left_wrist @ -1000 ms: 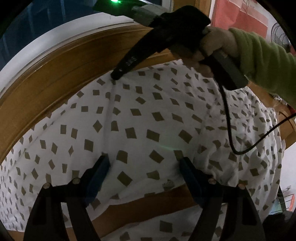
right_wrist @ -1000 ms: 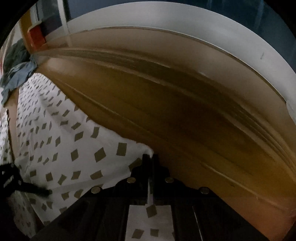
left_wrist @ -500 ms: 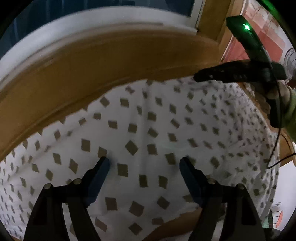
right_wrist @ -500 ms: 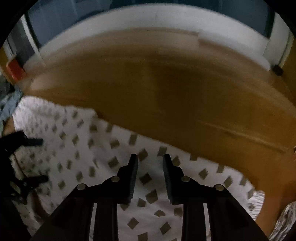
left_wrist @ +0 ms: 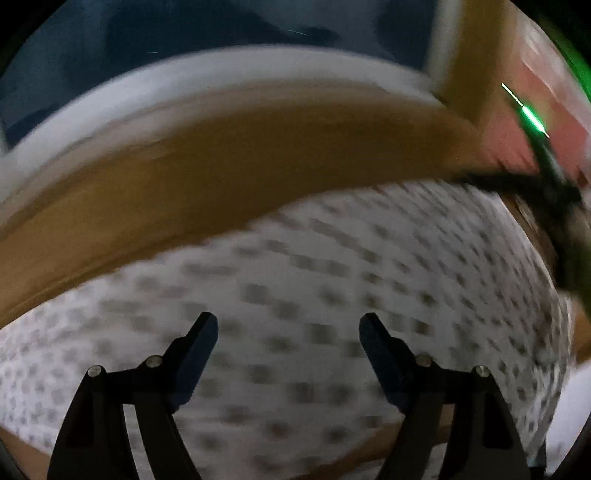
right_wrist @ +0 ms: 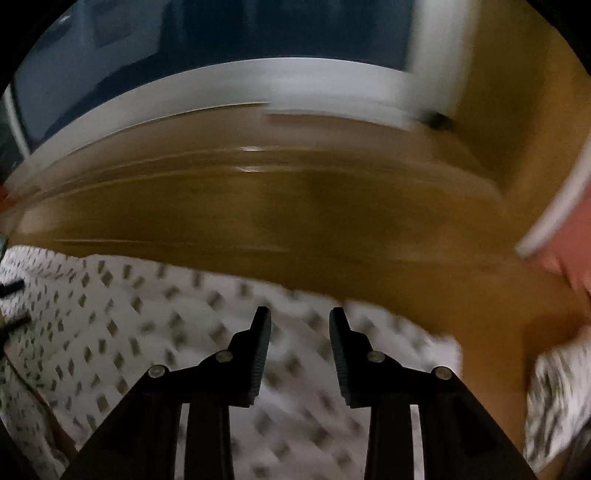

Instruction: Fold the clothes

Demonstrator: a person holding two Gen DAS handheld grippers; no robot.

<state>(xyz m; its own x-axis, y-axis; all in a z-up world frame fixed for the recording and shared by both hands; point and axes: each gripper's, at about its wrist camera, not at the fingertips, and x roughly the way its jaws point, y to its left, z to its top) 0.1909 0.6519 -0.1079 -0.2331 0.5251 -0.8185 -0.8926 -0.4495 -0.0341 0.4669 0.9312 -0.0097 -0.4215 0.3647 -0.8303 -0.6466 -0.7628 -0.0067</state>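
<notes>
Both grippers hover over the spotted garment, spread flat on the wooden tabletop for folding. The left gripper is wide and empty. The right gripper is opening, nothing between its jaws, likely letting go to regrip.

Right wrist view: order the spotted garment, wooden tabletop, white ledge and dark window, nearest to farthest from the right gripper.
From the right gripper, jaws opening with nothing between them:
1. Spotted garment, directly beneath, spreading left.
2. Wooden tabletop, bare band beyond the cloth.
3. White ledge, along the table's far edge.
4. Dark window, top, behind the ledge.
</notes>
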